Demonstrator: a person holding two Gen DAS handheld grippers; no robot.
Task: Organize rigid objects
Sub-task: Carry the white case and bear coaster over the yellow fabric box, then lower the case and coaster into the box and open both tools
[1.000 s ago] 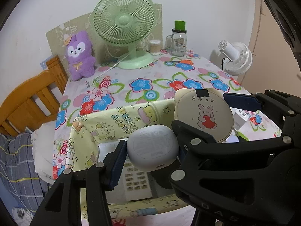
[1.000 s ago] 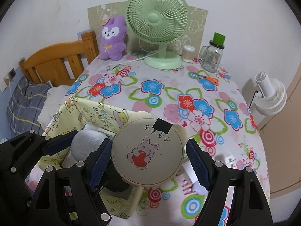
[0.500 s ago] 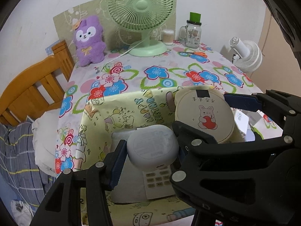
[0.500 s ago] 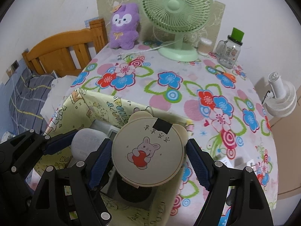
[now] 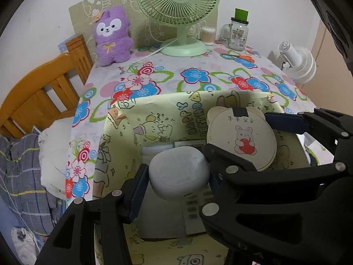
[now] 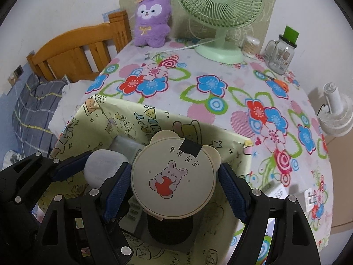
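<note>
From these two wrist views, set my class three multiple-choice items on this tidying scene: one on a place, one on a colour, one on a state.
1. Where does the purple plush toy sit?
A. In the box
B. At the table's far edge, beside the green fan
C. On the bed

2. What colour is the glass jar lid?
A. Red
B. Green
C. White

3. What is the left gripper doing?
A. Holding a grey rounded case
B. Open and empty
C. Holding scissors

Answers: 1 B, it stands left of the fan; 2 B, the cap is bright green; 3 A, both pads press the case over the yellow box.
</note>
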